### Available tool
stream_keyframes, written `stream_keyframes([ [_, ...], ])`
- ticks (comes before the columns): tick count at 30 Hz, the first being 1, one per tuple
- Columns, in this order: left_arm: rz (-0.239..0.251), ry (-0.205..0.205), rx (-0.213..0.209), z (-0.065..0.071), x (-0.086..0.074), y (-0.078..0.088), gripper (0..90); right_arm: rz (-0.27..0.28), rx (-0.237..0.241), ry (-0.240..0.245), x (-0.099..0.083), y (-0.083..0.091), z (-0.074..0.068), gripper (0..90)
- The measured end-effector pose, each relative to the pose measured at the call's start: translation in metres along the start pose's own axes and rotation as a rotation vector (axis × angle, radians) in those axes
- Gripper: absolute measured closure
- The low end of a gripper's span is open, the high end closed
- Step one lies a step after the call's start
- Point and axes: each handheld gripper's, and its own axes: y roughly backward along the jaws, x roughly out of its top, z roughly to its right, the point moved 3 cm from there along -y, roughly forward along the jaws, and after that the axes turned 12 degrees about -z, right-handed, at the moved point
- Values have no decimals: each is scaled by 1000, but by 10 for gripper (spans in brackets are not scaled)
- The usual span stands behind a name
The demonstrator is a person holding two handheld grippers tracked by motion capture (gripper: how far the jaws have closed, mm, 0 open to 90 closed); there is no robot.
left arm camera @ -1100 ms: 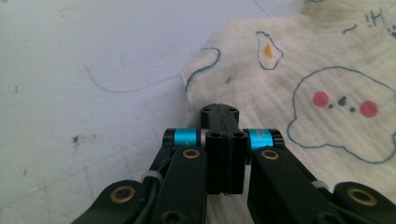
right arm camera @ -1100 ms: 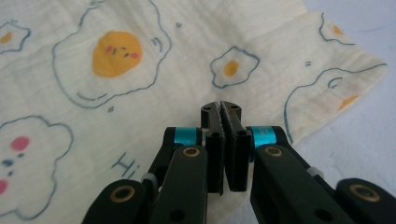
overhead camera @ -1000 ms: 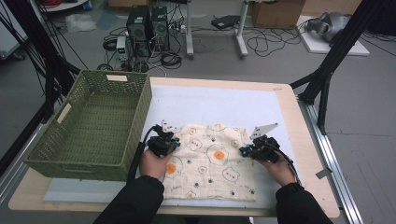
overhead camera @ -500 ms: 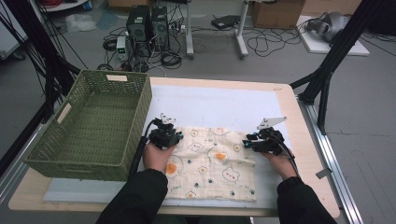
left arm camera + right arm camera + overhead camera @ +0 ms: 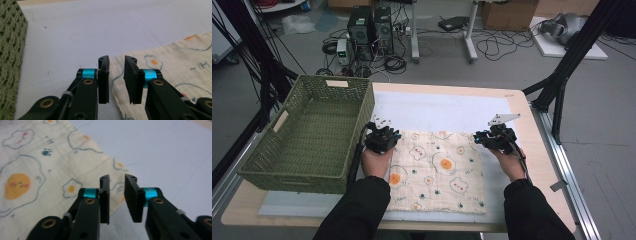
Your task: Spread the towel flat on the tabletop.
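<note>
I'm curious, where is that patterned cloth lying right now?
In the high view the cloth lies flat on the white mat, right of the green basket.

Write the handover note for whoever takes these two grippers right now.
Left gripper: jaws just opened, nothing between them, at the cloth's far left corner.
Right gripper: jaws apart, lately narrowing, nothing held, at its far right corner.
Cloth lies flat on the white mat, right of the green basket, which looks empty.
Done: cloth spread and released.
Left: probably folding it or putting it in the basket.
</note>
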Motion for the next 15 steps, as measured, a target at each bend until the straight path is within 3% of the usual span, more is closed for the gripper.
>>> stream_keyframes([
  [5, -25, -55, -46, 8, -5, 5, 661, -50, 109, 15, -6, -3, -13, 587],
  [8, -13, -81, -89, 12, -6, 10, 637, -26, 161, 21, -5, 4, -22, 531],
  [14, -4, -106, -151, 18, -7, 17, 612, 4, 141, 61, -4, 15, -33, 495],
  [15, 0, -115, -156, 20, -8, 19, 609, 30, 127, 66, -7, 16, -34, 497],
])
